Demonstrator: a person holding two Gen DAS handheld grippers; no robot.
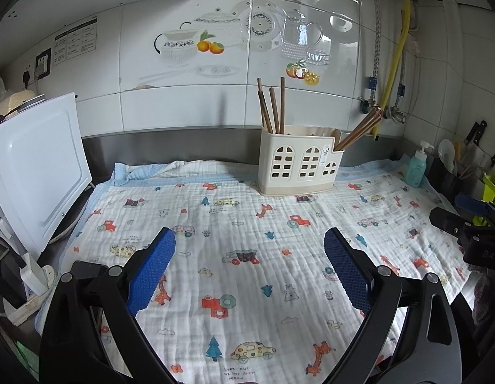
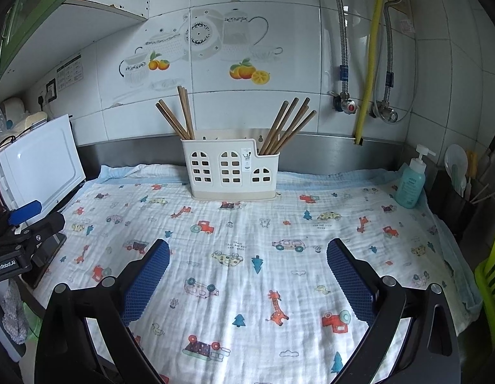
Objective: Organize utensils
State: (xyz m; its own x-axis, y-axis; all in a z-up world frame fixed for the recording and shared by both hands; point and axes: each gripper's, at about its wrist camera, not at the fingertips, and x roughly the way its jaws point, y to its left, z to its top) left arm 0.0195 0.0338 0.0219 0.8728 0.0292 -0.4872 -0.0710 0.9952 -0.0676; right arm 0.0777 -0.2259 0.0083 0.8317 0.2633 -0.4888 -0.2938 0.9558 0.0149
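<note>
Fingers (image 1: 154,268) spread both grippers; soap bottle (image 2: 410,182) clearer right view.

Printed cloth (image 2: 247,256) over the counter, teal soap bottle (image 2: 410,182) at right, white board (image 2: 39,166) at left.

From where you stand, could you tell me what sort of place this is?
Most likely a home kitchen counter: tiled wall with water valves, a utensil holder of chopsticks, and a soap pump bottle on a printed cloth.
</note>
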